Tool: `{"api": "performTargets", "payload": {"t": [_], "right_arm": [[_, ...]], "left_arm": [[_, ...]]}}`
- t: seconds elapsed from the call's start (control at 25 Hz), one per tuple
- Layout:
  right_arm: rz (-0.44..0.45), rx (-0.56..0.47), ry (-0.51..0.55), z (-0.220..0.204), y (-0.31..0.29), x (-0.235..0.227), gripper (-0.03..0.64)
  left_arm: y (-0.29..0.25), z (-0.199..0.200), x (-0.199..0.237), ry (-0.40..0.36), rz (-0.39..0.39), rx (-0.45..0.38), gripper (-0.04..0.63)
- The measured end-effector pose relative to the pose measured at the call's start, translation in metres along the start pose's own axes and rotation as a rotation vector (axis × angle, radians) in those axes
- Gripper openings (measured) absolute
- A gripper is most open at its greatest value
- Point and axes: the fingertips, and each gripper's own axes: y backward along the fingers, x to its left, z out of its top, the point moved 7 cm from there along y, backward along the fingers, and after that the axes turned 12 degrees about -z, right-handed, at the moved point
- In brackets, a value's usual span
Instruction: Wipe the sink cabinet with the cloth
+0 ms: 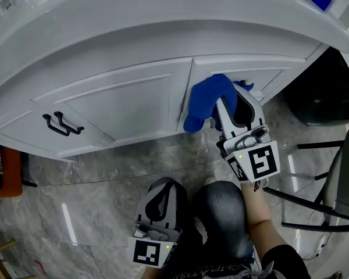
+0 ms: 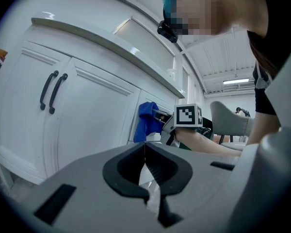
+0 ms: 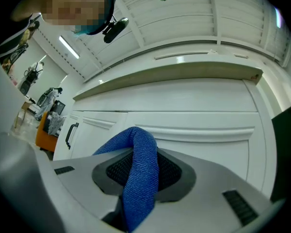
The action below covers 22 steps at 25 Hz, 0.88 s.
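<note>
The white sink cabinet (image 1: 122,100) fills the upper head view, with two black handles (image 1: 62,124) on its left doors. A blue cloth (image 1: 208,100) is pressed against a cabinet door to the right of centre, and my right gripper (image 1: 231,100) is shut on it. In the right gripper view the cloth (image 3: 139,174) hangs folded between the jaws, close to the door panel (image 3: 208,144). My left gripper (image 1: 161,197) is low by the person's knee, shut and holding nothing. From the left gripper view the cloth (image 2: 146,119) shows against the door beyond the left gripper (image 2: 145,152).
The counter's edge (image 1: 163,16) overhangs the doors. A chair with black metal legs (image 1: 314,185) stands at the right beside a dark bin (image 1: 320,100). An orange object (image 1: 6,173) sits at the far left. The floor (image 1: 99,179) is grey marble.
</note>
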Motion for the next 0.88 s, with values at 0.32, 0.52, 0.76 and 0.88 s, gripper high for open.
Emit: {"api": "performTargets", "payload": {"t": [0.32, 0.52, 0.76, 0.88], "right_arm": [[-0.103, 0.030, 0.013, -0.010, 0.008, -0.016, 0.114], [-0.160, 0.042, 0.021, -0.001, 0.014, -0.028, 0.114], [-0.224, 0.042, -0.065, -0.001, 0.029, -0.057, 0.114], [-0.202, 0.007, -0.114, 0.003, 0.034, -0.061, 0.114]], "left_arm": [[0.019, -0.020, -0.007, 0.045, -0.012, 0.022, 0.005], [0.018, -0.015, -0.014, 0.015, -0.036, 0.034, 0.005], [0.006, -0.011, -0.020, -0.046, -0.047, 0.075, 0.005], [0.000, -0.009, -0.027, -0.043, -0.077, 0.070, 0.005]]}}
